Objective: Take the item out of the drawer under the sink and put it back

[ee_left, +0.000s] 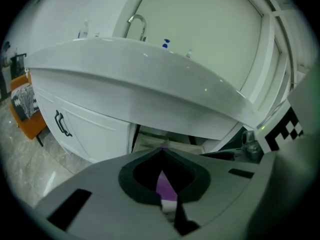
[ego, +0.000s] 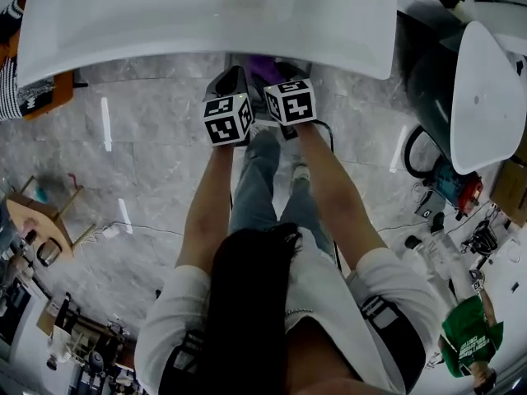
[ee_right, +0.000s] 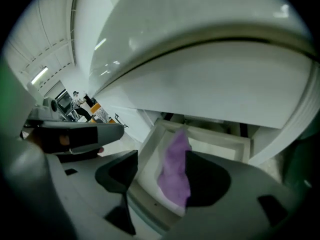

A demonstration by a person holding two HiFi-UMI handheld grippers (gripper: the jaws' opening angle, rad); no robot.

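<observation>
A purple cloth (ee_right: 175,171) lies in the open drawer (ee_right: 216,138) under the white sink (ego: 206,15). My right gripper (ee_right: 161,156) hovers just above the drawer, open, with the cloth showing between its jaws and partly hidden behind the right one. My left gripper (ee_left: 162,151) hangs beside it to the left, apart from the cloth. Its jaws stand only a narrow slit apart, through which a strip of the purple cloth (ee_left: 166,184) shows. In the head view both grippers (ego: 230,76) (ego: 288,71) point under the sink's front edge, with the purple cloth (ego: 262,67) between them.
A white cabinet door with a black handle (ee_left: 61,124) stands left of the drawer. A faucet (ee_left: 136,24) rises on the sink. An orange stool (ego: 45,97) sits at the left, a white tub-shaped piece (ego: 486,97) at the right, and a person in green (ego: 469,336) at the lower right.
</observation>
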